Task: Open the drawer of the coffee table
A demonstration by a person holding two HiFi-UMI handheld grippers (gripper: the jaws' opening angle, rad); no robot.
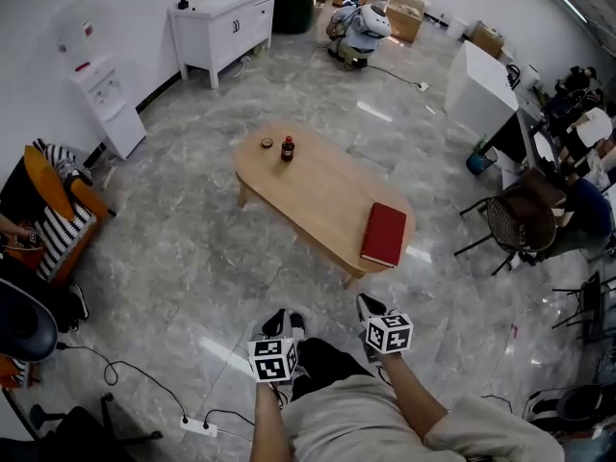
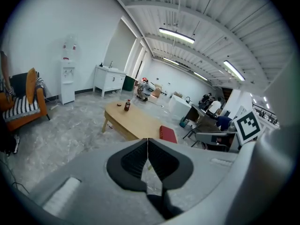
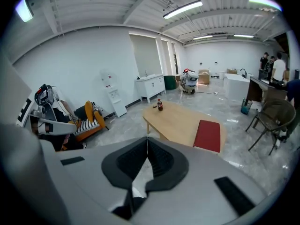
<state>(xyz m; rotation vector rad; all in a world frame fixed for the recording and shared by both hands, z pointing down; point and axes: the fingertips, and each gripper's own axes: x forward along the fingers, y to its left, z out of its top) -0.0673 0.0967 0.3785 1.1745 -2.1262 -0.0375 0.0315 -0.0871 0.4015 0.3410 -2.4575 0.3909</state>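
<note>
Item one, nearest: left tool (image 1: 277, 323), carried low in front of the person's torso at 6 o'clock of the head view. Its jaws are pressed together with nothing between them, as its own view confirms. Item two: right tool (image 1: 369, 304), just beside it at 5 o'clock, jaws likewise closed and empty. Both point forward and downward at the floor short of the furniture, which is probably a carrying posture, since nothing is within reach to grip yet. Item three: bench (image 1: 318, 195), an oval wooden coffee table at 12 o'clock, well apart from both tools across bare marble floor. Its drawer, the task's object, shows in no view; no front or handle can be made out along the near edge, so it likely sits under the top on a side not yet faced. The task appears to be at the approach stage. Item four: red book (image 1: 384, 234), flat on the bench's near end at 1 o'clock. Item five: small dark bottle (image 1: 287, 148), upright near the far end at 11 o'clock, with a small round object (image 1: 267, 143) just beside it. Both stand clear of the edges, but a hard pull could shake them. Item six, farthest: white cabinet (image 1: 226, 27) against the wall at 11 o'clock.
</note>
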